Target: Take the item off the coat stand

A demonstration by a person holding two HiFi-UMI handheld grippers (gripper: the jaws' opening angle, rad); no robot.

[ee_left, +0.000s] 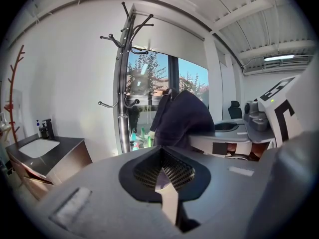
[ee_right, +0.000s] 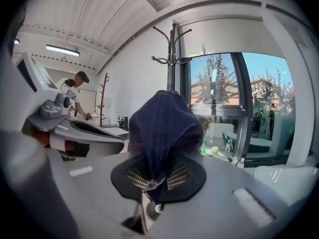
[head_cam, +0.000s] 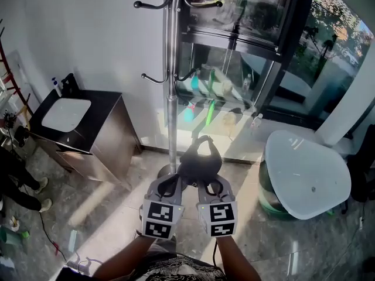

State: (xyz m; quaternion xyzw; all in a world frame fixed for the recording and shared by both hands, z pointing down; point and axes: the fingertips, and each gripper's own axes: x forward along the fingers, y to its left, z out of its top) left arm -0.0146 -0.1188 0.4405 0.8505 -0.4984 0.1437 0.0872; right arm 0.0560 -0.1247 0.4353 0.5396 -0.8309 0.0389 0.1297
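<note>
– Is the dark cap [head_cam: 199, 157] off the coat stand [head_cam: 170, 86] yet?
– Yes, it hangs clear of every hook. The right claw [head_cam: 208, 186] is clamped on its fabric and the left claw [head_cam: 173, 185] is closed, empty. Only setting it down seems left.

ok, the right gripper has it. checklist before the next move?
1. Right gripper grip: ok, jaws shut on a fold of the dark fabric item.
2. Item off the coat stand: ok, it hangs apart from the pole, and nothing hangs on the stand in view.
3. Left gripper free: ok, jaws together, nothing between them.
4. Place to put it down: cannot tell. There is a white table on the right and a dark cabinet on the left, but nothing marks either as the spot.
5. Bystander: ok, across the room, well away from both grippers.
</note>
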